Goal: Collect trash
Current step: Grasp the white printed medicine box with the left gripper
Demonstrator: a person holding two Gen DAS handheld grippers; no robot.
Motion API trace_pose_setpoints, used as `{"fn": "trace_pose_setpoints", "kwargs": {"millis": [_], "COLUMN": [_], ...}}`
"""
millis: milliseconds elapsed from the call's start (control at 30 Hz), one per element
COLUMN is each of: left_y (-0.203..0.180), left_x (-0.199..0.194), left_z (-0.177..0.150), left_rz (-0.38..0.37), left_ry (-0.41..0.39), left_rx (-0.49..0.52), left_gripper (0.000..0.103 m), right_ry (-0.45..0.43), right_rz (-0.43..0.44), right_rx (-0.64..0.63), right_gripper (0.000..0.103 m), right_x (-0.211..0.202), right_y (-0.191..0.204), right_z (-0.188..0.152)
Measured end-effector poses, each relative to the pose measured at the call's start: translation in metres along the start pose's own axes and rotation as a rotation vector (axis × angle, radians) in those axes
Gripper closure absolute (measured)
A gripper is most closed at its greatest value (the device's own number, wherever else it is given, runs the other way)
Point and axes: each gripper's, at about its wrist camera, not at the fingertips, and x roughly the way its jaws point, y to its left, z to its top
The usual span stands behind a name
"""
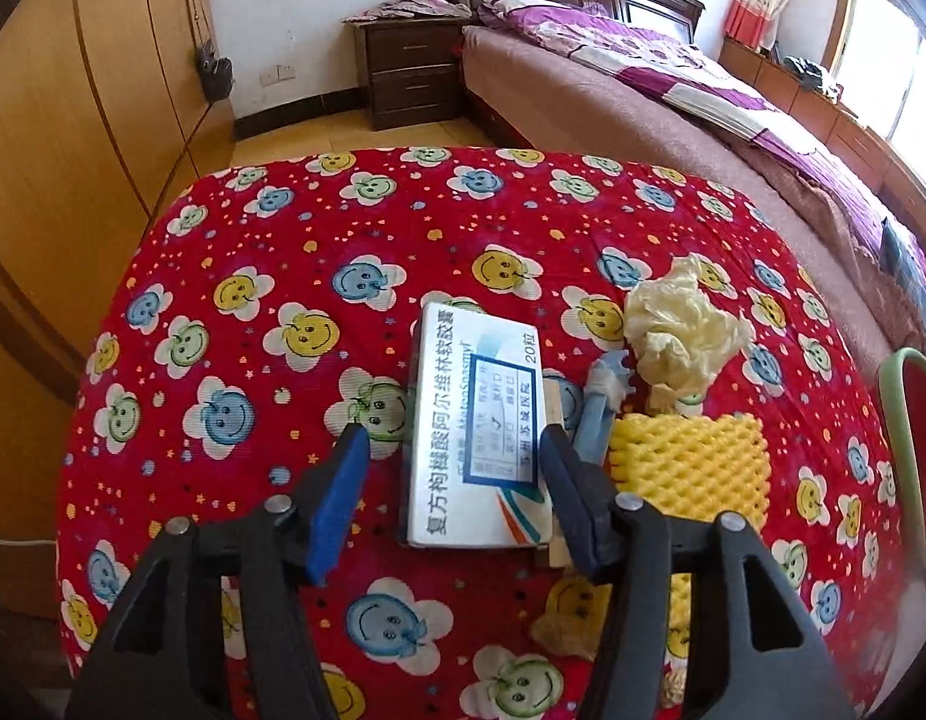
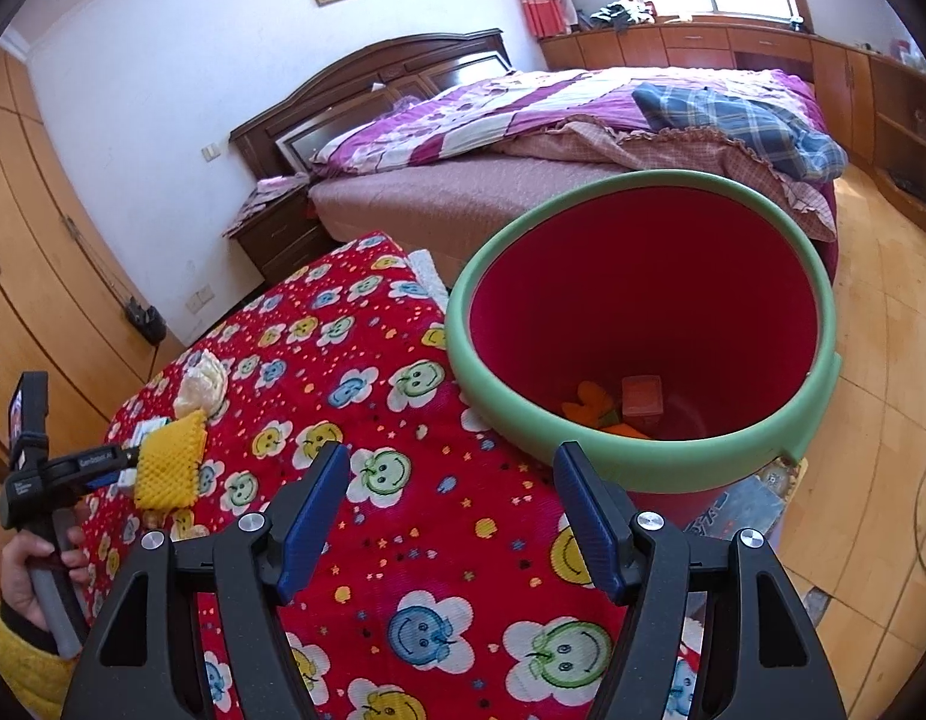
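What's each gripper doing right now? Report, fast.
Left gripper: open, jaws on either side of the white medicine box, not yet closed on it.
Right gripper: open, empty, by the green-rimmed red bin.

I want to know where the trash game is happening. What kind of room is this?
Most likely a bedroom in someone's home: there's a big bed with a purple quilt, a dark wooden nightstand, and wooden wardrobes along the wall.
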Motion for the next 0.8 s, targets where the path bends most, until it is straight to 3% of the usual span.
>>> {"fn": "trace_pose_setpoints", "kwargs": {"millis": [333,400,700,800], "left_y": [0.000,0.000,0.019,0.030], "left_x": [0.013,0.012,-0.018,-0.031], "left_z": [0.000,-0.003,-0.013,-0.018], "left_rz": [-0.064,-0.078,-0.101,-0.073], "left_ry": [0.006,-0.011,-0.073,-0.095], "left_rx": [-0.027,-0.016,-0.002,0.011], "left_gripper": [0.043,0.050,0.052,0.052], "right_ry": [0.029,0.036,0.047,0.060], "right_rz": [0.009,0.015,0.065,0.104], "right_rx": [-0.027,-0.038,-0.136,-0.155], "right_gripper": [0.031,0.031,0.031,0.031], "right_x": [0.008,0.010,0.018,0.024], "right_y": [0.014,0.020,0.061,0.079], "right_z": [-0.004,-0.005,-0.005,-0.004]}}
